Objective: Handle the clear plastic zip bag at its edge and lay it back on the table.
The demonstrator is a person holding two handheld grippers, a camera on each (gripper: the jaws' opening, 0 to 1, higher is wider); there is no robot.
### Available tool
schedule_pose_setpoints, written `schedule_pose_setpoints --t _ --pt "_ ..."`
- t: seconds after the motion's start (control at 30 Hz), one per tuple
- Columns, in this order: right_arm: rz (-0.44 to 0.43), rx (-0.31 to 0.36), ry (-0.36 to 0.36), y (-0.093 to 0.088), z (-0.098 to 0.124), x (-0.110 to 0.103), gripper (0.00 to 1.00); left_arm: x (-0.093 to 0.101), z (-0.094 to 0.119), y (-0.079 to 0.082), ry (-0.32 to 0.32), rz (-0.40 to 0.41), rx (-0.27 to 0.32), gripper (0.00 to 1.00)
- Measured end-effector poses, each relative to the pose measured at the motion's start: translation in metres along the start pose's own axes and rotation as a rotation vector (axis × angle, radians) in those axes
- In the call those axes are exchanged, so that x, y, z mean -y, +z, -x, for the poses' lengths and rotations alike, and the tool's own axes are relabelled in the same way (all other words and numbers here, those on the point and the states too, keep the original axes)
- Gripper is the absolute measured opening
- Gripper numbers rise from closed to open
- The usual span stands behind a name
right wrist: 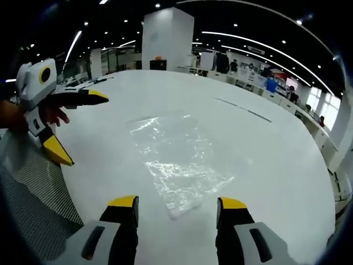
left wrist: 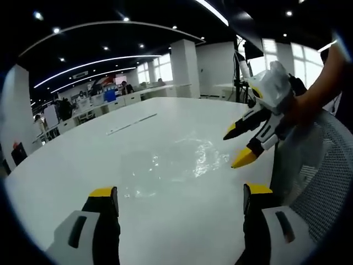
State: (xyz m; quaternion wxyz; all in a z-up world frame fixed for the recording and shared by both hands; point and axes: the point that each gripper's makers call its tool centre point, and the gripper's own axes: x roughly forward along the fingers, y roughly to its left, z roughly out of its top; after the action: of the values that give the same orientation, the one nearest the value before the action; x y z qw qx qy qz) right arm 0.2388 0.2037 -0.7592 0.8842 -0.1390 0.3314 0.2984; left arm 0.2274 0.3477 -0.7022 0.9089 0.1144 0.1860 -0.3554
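The clear plastic zip bag [right wrist: 179, 157] lies flat and crinkled on the white table [right wrist: 265, 160], its near edge just ahead of my right gripper [right wrist: 177, 205], which is open and holds nothing. In the left gripper view the bag [left wrist: 171, 163] shows as a faint glossy sheet ahead of my open left gripper [left wrist: 180, 196]. The right gripper [left wrist: 245, 146] enters that view from the right, held by a hand, jaws apart above the table. The left gripper [right wrist: 69, 127] appears at the left of the right gripper view, jaws also apart.
A mesh chair back [left wrist: 314, 176] stands at the table's near edge, also seen as grey mesh [right wrist: 33, 193]. A thin seam line [right wrist: 242, 110] runs across the far tabletop. Desks, people and a white pillar [right wrist: 168, 38] fill the office behind.
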Motion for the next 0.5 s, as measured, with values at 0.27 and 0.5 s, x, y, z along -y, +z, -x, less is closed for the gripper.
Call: schedule_pose_setpoints --t 0.27,0.5 --pt "0.019 0.037 0.007 0.007 0.007 0.010 0.33 -0.005 0.002 0.000 0.014 0.019 0.001 0.92" --pt "0.106 0.003 0.050 0.002 0.005 0.017 0.25 -0.006 0.000 -0.003 0.012 0.013 -0.001 0.92"
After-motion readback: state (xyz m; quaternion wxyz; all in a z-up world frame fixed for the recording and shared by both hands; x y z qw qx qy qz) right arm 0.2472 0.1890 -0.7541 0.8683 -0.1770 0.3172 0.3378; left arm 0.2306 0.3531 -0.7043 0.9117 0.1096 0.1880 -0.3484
